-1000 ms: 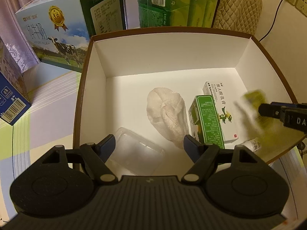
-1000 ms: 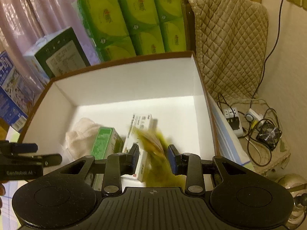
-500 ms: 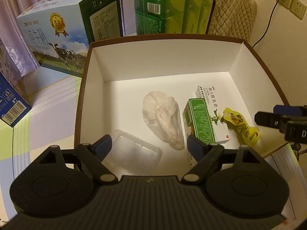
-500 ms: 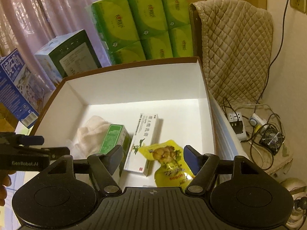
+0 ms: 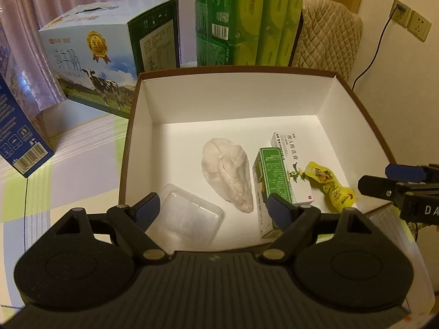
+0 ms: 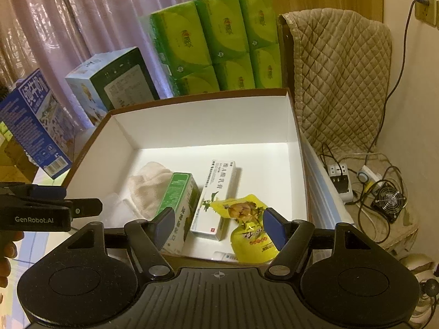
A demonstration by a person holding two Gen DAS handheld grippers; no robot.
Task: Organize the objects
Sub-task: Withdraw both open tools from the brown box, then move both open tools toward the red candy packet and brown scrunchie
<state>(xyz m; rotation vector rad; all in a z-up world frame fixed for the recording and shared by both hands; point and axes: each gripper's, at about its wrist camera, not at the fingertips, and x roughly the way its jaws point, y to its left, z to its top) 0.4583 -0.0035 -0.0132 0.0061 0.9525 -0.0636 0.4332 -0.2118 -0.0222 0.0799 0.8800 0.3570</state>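
Both grippers spread wide, empty: left gripper, right gripper. Pouch lies in box touching carton. Lift clear without snagging the rim.

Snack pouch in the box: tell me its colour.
The snack pouch is yellow with a brownish food picture; clearest in the right wrist view.

In my left wrist view the box fills mid-frame. Inside, lower left, lies the plastic tray; right of it the cloth bundle, then two cartons side by side, then the snack pouch at far right.
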